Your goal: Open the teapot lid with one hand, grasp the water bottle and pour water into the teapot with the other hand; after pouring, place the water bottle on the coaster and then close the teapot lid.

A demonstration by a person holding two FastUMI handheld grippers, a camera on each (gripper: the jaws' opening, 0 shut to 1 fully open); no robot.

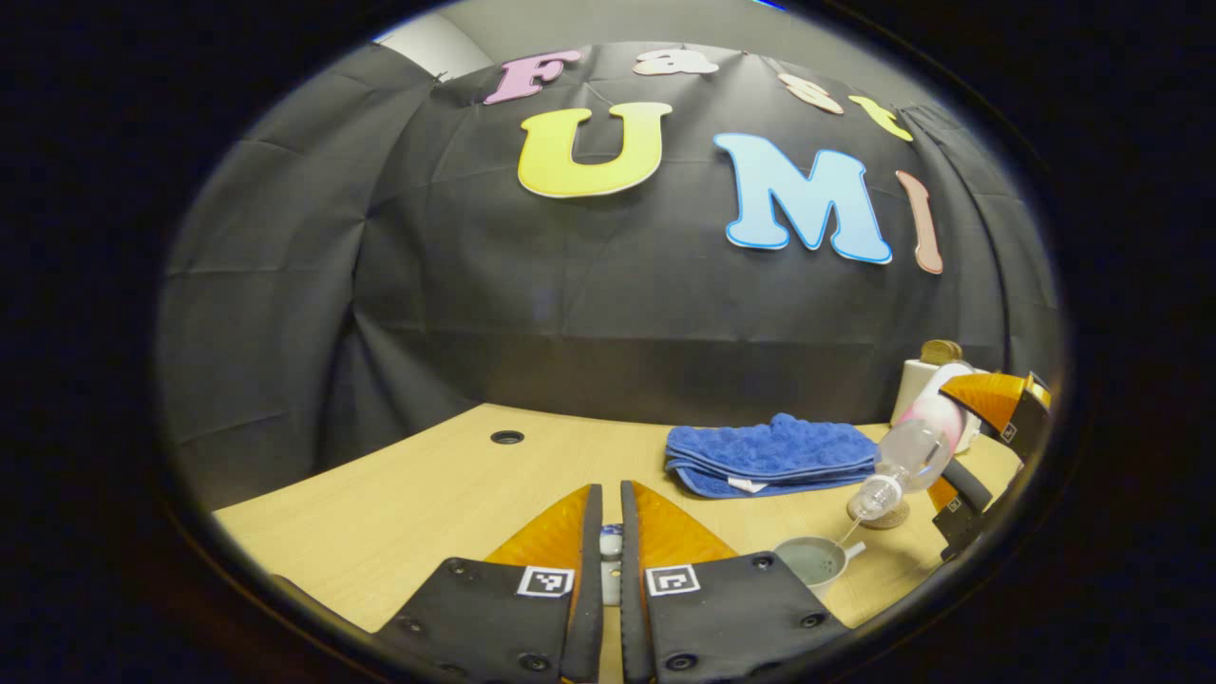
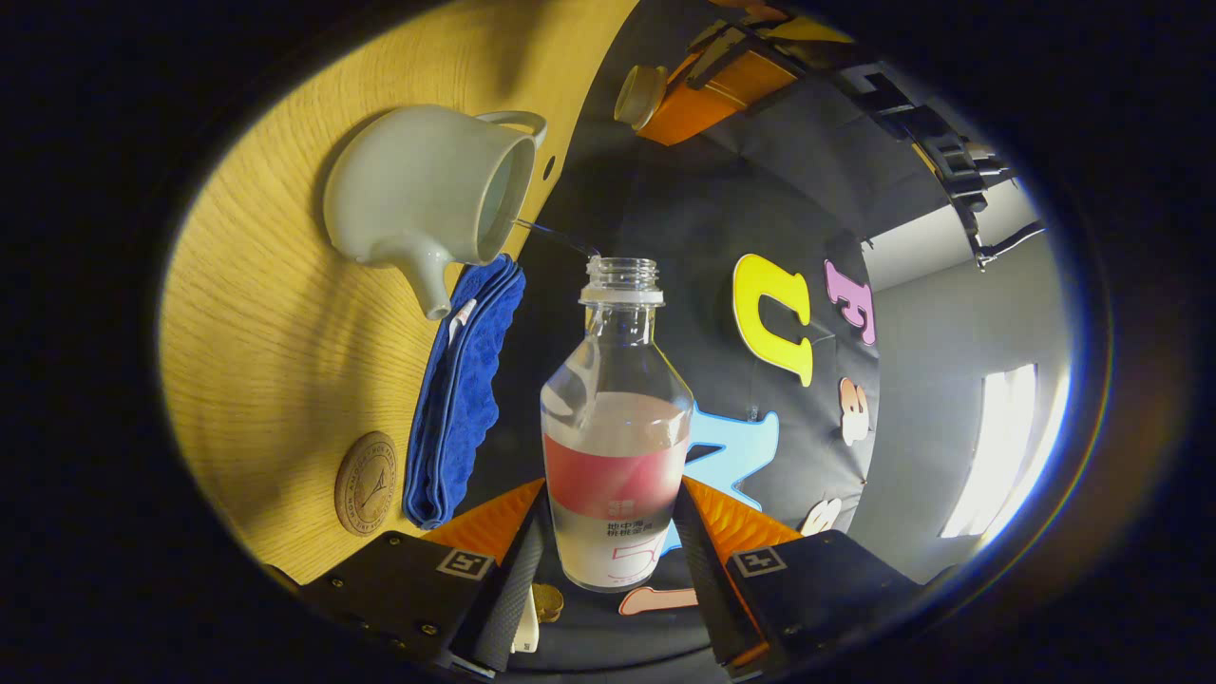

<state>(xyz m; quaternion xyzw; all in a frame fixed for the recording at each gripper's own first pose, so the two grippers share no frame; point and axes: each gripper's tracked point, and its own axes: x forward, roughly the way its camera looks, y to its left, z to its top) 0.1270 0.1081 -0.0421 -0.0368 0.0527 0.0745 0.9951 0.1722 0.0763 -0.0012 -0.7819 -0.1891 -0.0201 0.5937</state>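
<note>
Clear plastic water bottle (image 2: 616, 427) with a pink label band, pinched between the right gripper (image 2: 608, 541) jaws, is tipped so a thin stream runs into the open pale ceramic teapot (image 2: 418, 195). Left gripper (image 1: 610, 556) jaws are nearly pressed together on the small teapot lid (image 1: 610, 543), held well aside. Advisable: keep the tilt shallow and the mouth over the opening. Round cork coaster (image 2: 367, 483) lies beside the folded blue towel (image 2: 465, 380), unobstructed.

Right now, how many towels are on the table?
1: a folded blue towel lies on the table, next to the coaster and past the teapot. Others may be hidden out of frame.
</note>
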